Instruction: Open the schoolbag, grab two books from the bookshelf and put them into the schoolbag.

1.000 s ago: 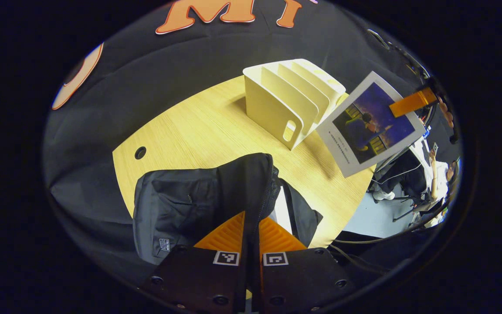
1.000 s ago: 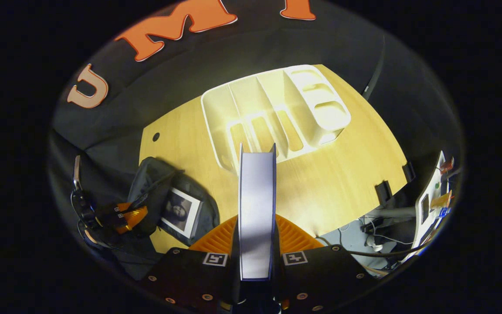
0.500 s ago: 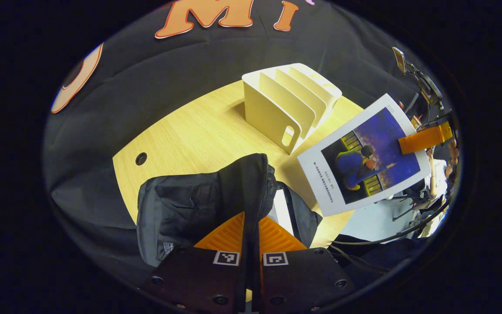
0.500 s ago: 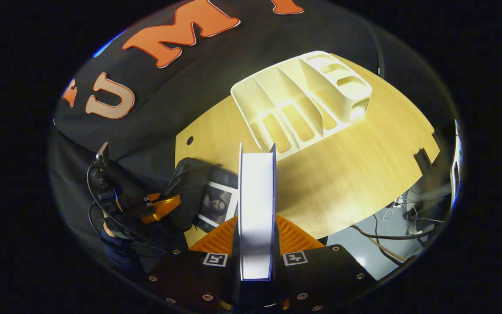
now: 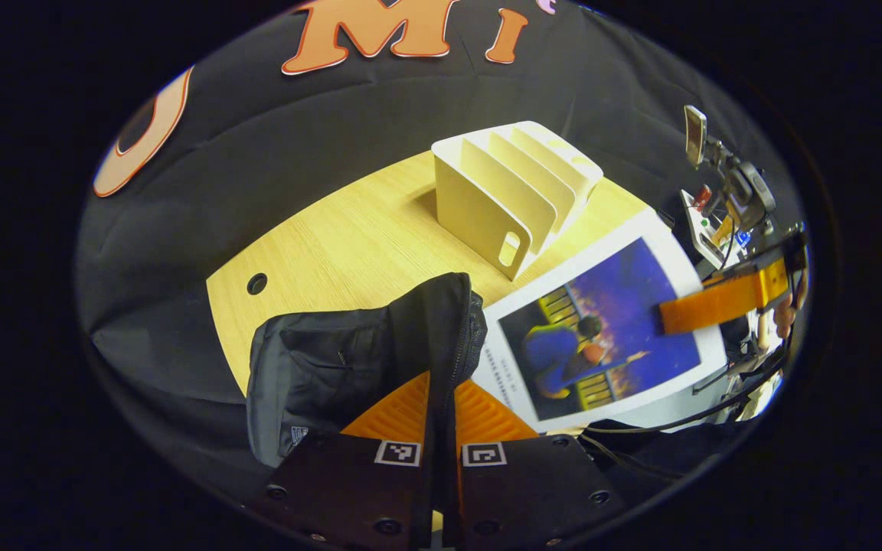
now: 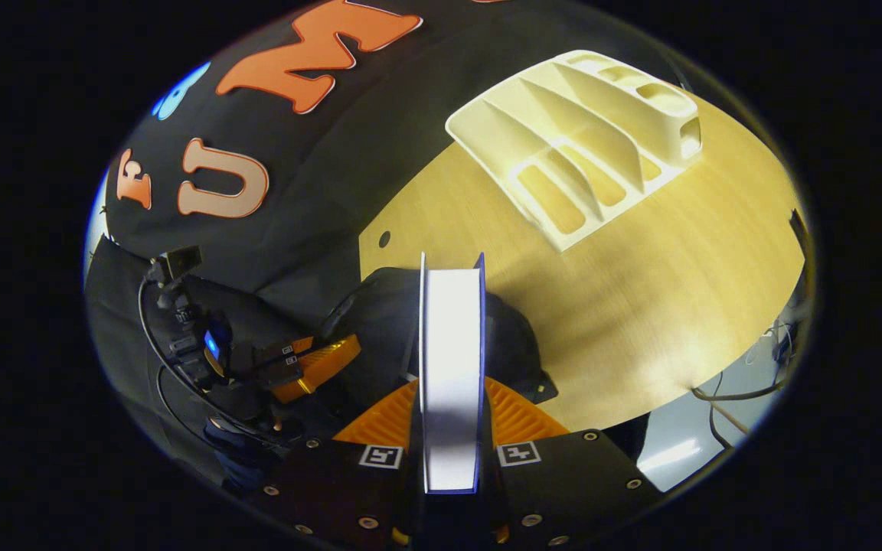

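While the left tongs (image 5: 441,398) pinched the schoolbag (image 5: 364,360) flap at lower centre, the right tongs (image 6: 451,417) gripped the book (image 6: 451,360) edge-on, its long axis pointing straight at the bag's mouth, just beyond.

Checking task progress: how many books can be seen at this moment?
1: the book clamped in the right gripper, just above the schoolbag. Another may be hidden inside the bag.
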The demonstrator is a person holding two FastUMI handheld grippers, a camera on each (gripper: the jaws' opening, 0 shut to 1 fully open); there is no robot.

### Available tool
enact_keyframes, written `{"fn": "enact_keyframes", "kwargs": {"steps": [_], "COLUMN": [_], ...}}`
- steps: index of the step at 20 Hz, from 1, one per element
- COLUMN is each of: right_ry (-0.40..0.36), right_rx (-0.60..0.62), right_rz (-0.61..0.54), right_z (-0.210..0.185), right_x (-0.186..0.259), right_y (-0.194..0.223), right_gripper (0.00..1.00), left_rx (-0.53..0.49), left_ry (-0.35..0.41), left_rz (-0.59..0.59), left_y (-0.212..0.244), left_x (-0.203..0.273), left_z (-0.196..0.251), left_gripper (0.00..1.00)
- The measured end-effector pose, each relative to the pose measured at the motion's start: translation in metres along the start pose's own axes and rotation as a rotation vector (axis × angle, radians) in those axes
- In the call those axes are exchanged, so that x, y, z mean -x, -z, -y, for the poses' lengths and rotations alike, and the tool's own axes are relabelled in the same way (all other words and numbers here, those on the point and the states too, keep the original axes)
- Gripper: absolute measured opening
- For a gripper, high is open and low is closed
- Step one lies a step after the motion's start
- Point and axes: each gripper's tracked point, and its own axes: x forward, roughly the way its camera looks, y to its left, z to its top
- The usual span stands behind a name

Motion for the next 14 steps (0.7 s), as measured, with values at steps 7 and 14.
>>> {"fn": "enact_keyframes", "kwargs": {"steps": [7, 14], "right_ry": [-0.123, -0.237], "right_rx": [-0.060, -0.168], "right_rz": [0.017, 0.052], "right_z": [-0.019, -0.019], "right_x": [-0.062, -0.107], "right_y": [0.008, 0.016], "right_gripper": [0.30, 0.30], "left_rx": [0.005, -0.009], "left_ry": [-0.007, 0.002], "left_rz": [0.011, 0.020], "left_y": [-0.002, -0.003], "left_x": [-0.001, -0.001], "left_z": [0.001, 0.003], "left_gripper": [0.06, 0.06]}}
